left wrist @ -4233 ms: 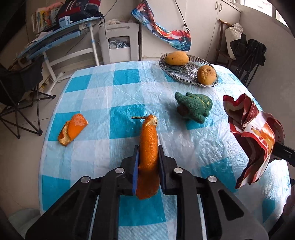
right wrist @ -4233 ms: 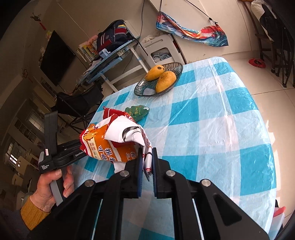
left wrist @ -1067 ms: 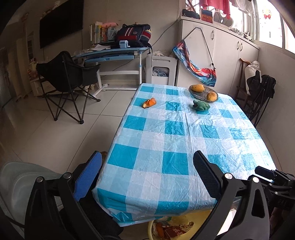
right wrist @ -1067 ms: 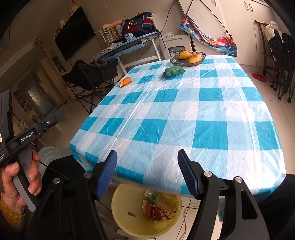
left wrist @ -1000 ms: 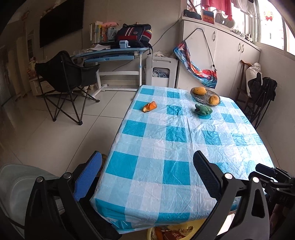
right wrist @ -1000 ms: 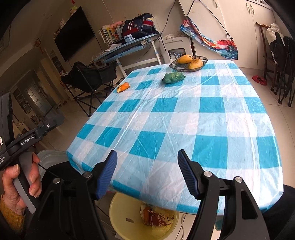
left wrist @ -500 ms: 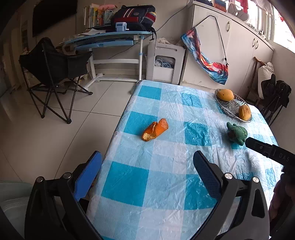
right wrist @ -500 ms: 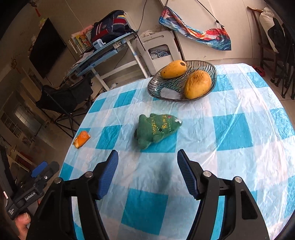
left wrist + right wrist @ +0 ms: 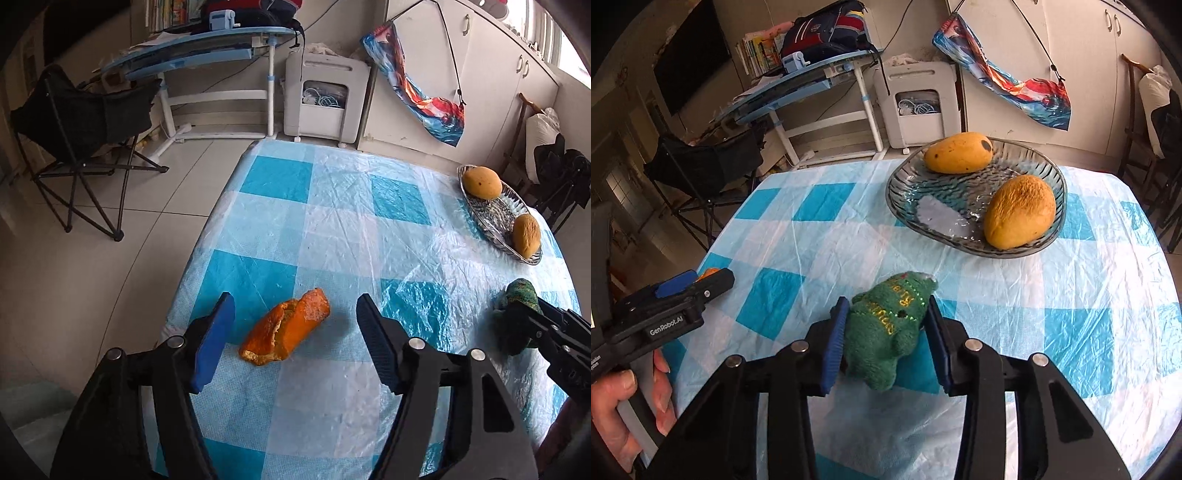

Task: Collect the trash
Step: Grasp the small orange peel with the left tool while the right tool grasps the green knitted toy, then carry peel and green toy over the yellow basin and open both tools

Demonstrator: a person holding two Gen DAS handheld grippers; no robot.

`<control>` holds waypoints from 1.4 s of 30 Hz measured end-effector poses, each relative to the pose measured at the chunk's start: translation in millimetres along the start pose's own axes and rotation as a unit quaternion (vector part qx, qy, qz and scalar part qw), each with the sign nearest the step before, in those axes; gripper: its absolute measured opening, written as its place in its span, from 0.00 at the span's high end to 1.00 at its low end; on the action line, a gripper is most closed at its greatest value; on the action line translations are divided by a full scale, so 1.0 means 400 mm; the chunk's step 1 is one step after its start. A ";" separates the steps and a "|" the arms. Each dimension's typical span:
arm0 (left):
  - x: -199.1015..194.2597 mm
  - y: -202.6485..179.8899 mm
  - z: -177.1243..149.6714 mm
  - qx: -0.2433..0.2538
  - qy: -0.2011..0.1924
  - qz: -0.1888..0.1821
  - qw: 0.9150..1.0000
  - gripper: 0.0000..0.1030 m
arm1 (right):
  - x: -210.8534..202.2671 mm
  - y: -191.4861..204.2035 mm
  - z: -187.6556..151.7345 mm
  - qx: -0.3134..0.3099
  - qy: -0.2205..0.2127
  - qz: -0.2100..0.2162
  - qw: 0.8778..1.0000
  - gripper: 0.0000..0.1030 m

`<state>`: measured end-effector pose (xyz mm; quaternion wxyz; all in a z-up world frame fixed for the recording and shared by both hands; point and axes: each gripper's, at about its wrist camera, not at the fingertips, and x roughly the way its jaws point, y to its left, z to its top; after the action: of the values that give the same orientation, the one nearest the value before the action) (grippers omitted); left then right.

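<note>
An orange peel [image 9: 286, 327] lies on the blue-checked tablecloth [image 9: 343, 229] near its left edge. My left gripper [image 9: 295, 332] is open, its jaws standing on either side of the peel without touching it. A green plush toy [image 9: 888, 328] lies on the cloth between the jaws of my right gripper [image 9: 886, 338]; they are wide apart and close around the toy, contact unclear. The toy also shows in the left wrist view [image 9: 517, 295], partly hidden by the right gripper. The left gripper shows in the right wrist view [image 9: 690, 284].
A glass dish [image 9: 975, 236] with two mangoes [image 9: 1019, 210] stands at the table's far right. A folding chair [image 9: 81, 122], a blue desk [image 9: 207, 55] and a white appliance [image 9: 325, 99] stand on the floor beyond the table.
Both grippers have moved forward and down over the table. The left one now straddles the orange peel and the right one straddles the green plush toy. Earlier both dropped trash in the yellow bin.
</note>
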<state>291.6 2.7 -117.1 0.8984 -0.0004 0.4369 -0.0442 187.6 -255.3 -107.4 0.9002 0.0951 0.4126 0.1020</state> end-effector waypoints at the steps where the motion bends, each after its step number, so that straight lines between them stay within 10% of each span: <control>1: -0.006 -0.010 -0.008 0.013 0.008 -0.020 1.000 0.67 | -0.016 -0.002 -0.011 0.002 0.000 0.008 1.000 0.72; 3: -0.038 -0.020 -0.035 0.025 0.020 -0.068 0.997 0.81 | -0.055 0.001 -0.036 0.002 -0.007 0.022 1.000 0.72; 16: -0.480 0.011 -0.335 -0.035 -0.051 -0.161 0.985 0.82 | -0.398 0.017 -0.321 0.071 -0.042 0.111 0.990 0.72; 42: -0.764 -0.025 -0.712 0.007 -0.038 -0.130 0.991 0.82 | -0.517 0.191 -0.586 -0.016 -0.014 0.126 0.992 0.70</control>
<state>-120.4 28.1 -52.7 0.9009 -0.0527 0.3983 -0.1640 -131.0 -215.6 -88.5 0.8872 0.1338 0.3828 0.2201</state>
